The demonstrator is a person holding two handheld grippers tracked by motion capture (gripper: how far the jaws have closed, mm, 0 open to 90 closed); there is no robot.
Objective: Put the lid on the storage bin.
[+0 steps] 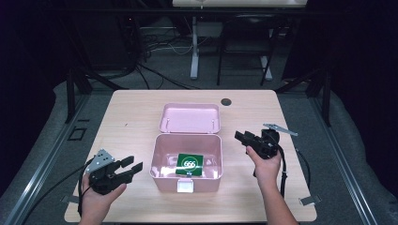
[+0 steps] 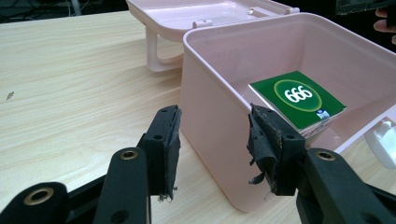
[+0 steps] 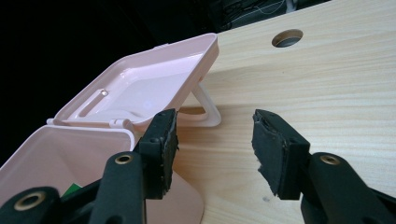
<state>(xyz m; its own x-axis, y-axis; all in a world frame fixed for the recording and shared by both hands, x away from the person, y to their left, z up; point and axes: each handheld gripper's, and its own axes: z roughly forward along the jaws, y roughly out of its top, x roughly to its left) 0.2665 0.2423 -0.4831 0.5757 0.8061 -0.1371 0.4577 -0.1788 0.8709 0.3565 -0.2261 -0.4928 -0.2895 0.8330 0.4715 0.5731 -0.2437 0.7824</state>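
Note:
A pink plastic box [image 1: 162, 176] stands open in the middle of the table, its lid [image 1: 189, 117] folded back flat behind it. Inside lies a green carton marked 666 [image 1: 190, 163] [image 2: 299, 99]. My left gripper [image 1: 133, 167] [image 2: 214, 149] is open, held low just left of the box, its jaws facing the box's near corner [image 2: 219, 140]. My right gripper [image 1: 240, 136] [image 3: 215, 147] is open too, right of the box and pointing toward it; the lid [image 3: 140, 91] and its handle [image 3: 208, 109] lie beyond its jaws.
A round cable hole [image 1: 226, 101] [image 3: 287, 38] sits in the tabletop behind the box. Cables trail from both grippers off the table's sides. Beyond the far edge stand table legs [image 1: 194, 47] and floor cables.

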